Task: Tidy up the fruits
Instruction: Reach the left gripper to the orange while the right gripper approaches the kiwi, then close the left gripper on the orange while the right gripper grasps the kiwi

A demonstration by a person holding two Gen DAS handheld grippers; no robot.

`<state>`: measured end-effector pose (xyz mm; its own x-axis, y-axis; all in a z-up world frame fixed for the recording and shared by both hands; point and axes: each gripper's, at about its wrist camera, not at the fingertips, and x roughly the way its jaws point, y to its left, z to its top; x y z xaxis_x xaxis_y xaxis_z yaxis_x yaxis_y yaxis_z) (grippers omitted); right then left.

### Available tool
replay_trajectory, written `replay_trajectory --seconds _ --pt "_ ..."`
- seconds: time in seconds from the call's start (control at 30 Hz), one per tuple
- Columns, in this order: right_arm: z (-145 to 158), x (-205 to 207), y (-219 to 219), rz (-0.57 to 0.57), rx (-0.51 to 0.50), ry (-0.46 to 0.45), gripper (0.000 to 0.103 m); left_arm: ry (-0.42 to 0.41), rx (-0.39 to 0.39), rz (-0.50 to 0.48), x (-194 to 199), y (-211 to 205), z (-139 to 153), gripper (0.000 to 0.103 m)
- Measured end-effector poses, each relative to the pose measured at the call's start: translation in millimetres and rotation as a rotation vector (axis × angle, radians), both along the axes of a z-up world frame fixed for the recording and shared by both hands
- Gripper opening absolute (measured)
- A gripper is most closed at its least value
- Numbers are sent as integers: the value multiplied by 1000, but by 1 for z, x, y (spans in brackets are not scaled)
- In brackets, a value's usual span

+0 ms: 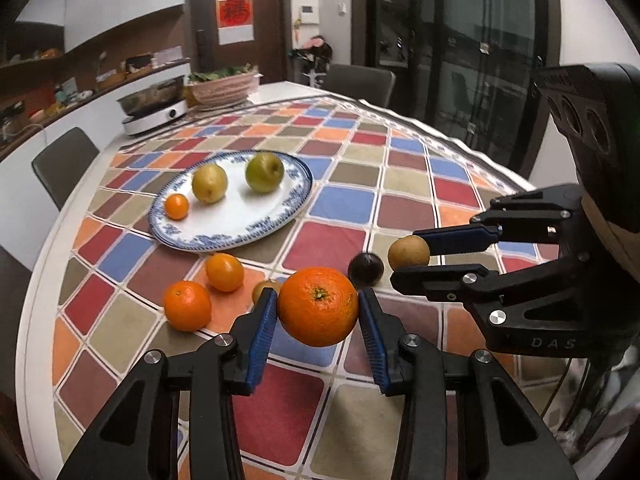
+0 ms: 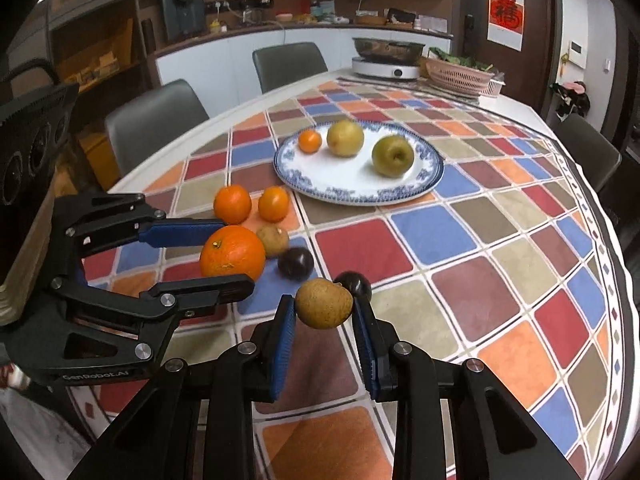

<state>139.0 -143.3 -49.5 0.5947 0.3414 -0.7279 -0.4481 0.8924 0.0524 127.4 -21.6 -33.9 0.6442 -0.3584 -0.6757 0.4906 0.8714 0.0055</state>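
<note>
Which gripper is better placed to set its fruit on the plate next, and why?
Probably the left gripper. It holds the large orange, and the plate lies ahead on its side of the table. The right gripper, shut on a brown fruit, is farther off.

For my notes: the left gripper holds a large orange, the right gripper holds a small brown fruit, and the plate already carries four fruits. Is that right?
Nearly: the plate carries three fruits, not four, as the right wrist view shows. The left gripper does hold the large orange, and the right gripper the small brown fruit.
</note>
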Motion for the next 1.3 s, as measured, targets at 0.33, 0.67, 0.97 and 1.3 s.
replay_trajectory --seconds 0.33,0.67,0.97,1.3 --pt "37 2 -2 -20 58 -76 30 -44 -48 76 2 9 34 41" --pt "73 26 0 -18 91 -155 30 -120 -50 110 23 17 67 41" --pt "90 63 8 -6 90 -175 30 -112 -53 125 63 26 81 41" --pt "92 123 11 -32 119 -135 30 -95 -47 117 125 32 87 41"
